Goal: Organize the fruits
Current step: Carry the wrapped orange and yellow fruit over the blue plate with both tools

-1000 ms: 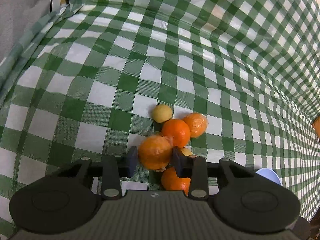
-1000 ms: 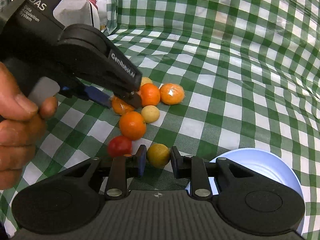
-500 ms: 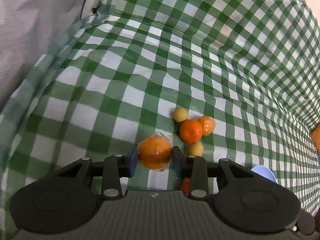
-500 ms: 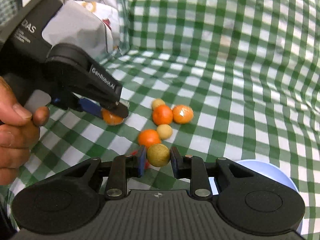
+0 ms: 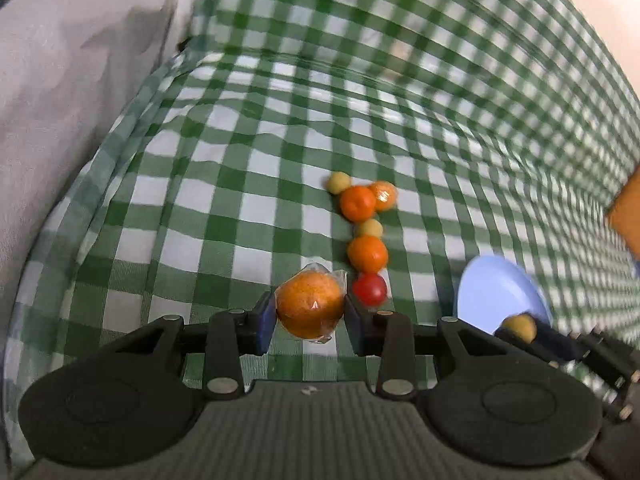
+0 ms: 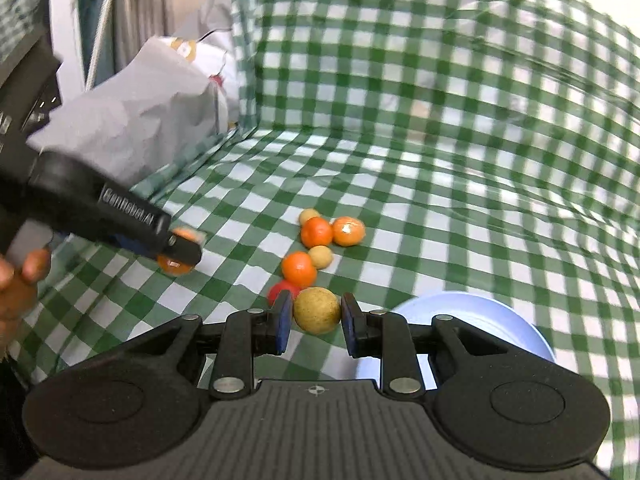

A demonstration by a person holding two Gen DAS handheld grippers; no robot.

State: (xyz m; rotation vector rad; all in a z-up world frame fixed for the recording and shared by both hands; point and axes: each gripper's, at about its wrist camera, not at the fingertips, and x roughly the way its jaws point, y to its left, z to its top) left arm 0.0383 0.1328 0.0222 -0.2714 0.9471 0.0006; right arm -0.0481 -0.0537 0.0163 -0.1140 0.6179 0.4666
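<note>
Both fruits have risen off the checked bench since a second ago: the left hand-held gripper [image 5: 310, 312] clamps a wrapped orange [image 5: 310, 305], the right hand-held gripper [image 6: 316, 314] pinches a yellow-brown fruit [image 6: 317, 310] beside the blue plate [image 6: 500, 320], likely its destination

Right gripper [image 6: 316, 320] jaws clamped on a tan round fruit [image 6: 317, 310], lifted off the checked cloth [image 6: 440, 220]; left gripper [image 6: 178, 250] grips a wrapped orange [image 6: 176, 266]; five loose fruits [image 6: 308, 252] clustered mid-cloth; blue plate [image 6: 500, 316] beside them.
</note>
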